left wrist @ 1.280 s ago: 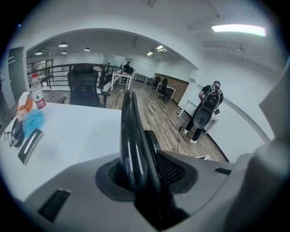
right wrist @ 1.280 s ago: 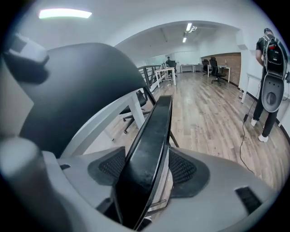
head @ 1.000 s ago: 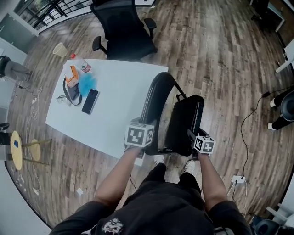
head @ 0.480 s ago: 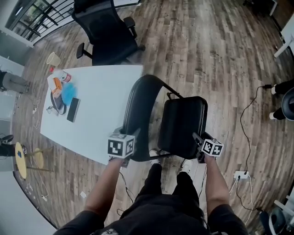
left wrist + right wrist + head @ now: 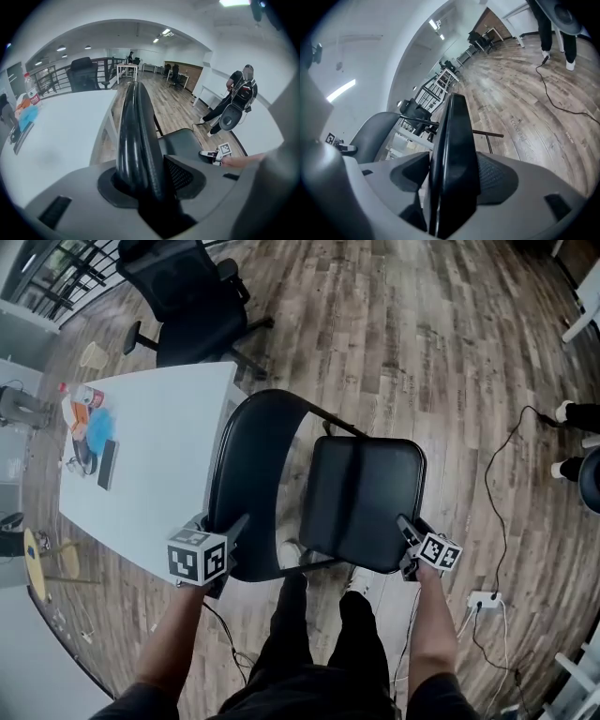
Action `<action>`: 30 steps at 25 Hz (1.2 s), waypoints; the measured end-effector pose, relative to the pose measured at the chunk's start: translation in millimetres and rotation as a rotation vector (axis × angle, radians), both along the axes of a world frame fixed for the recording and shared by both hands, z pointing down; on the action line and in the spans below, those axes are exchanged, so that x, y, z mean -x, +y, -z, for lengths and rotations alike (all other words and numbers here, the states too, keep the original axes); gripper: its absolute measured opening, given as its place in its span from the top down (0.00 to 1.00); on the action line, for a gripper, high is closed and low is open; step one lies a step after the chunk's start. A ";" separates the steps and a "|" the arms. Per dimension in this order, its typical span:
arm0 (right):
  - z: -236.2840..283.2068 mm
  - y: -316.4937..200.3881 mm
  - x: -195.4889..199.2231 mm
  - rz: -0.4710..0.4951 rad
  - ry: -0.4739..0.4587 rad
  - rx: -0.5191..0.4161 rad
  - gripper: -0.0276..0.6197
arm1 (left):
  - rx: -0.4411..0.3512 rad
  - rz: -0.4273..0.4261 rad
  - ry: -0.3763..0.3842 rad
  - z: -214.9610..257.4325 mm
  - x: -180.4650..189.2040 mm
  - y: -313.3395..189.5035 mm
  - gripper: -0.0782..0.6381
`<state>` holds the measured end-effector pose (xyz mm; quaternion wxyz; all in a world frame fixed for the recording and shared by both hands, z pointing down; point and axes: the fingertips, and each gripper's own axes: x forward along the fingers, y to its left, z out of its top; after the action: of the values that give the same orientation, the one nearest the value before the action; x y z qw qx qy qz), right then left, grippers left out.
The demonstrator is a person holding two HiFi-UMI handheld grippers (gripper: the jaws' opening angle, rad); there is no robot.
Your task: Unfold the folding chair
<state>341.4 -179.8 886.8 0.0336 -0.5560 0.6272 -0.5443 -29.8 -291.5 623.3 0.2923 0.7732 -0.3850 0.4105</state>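
Two grippers grasp the chair (image 5: 337,521), partly unfolded, right of the table (image 5: 159,446). Left gripper (image 5: 232,529) clamps the backrest (image 5: 251,465), jaws just widened around it. Right gripper (image 5: 406,531) clamps the seat (image 5: 367,486) at its near edge.

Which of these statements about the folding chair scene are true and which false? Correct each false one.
1. The right gripper is clamped on the seat's edge. True.
2. The left gripper is empty. False: the backrest stands between its jaws, which have just been opening.
3. A phone lies on the white table. True.
4. The office chair lies on its side. False: it stands upright beyond the white table.
5. Seat and backrest lie folded flat together. False: they are spread apart.
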 end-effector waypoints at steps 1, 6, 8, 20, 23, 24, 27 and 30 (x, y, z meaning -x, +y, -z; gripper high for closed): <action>-11.3 2.8 -11.3 -0.009 -0.003 0.002 0.49 | 0.000 0.001 0.002 -5.2 -7.4 1.7 0.67; -61.6 17.2 -54.7 -0.007 -0.034 0.003 0.49 | 0.011 0.004 0.012 -32.4 -35.8 11.5 0.67; -74.9 20.8 -65.0 0.000 -0.060 0.007 0.49 | 0.016 0.004 0.016 -42.4 -42.0 13.4 0.67; -148.7 41.9 -111.0 0.000 -0.107 0.031 0.47 | 0.031 0.010 0.058 -89.5 -59.7 18.7 0.67; -158.9 41.1 -116.7 0.006 -0.111 0.029 0.46 | 0.026 0.010 0.059 -91.9 -69.4 19.8 0.67; -160.8 40.5 -118.1 0.008 -0.117 0.023 0.46 | 0.024 0.009 0.058 -91.9 -73.4 20.6 0.67; -165.9 41.5 -118.4 0.019 -0.140 0.001 0.45 | 0.025 0.009 0.053 -93.1 -84.0 26.0 0.67; -176.7 45.6 -124.9 0.026 -0.114 0.022 0.44 | 0.027 0.009 0.055 -95.0 -97.1 30.3 0.67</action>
<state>466.3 -134.2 1063.5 0.0558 -0.5163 0.6255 -0.5824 67.3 -261.1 718.3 0.3148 0.7786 -0.3746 0.3929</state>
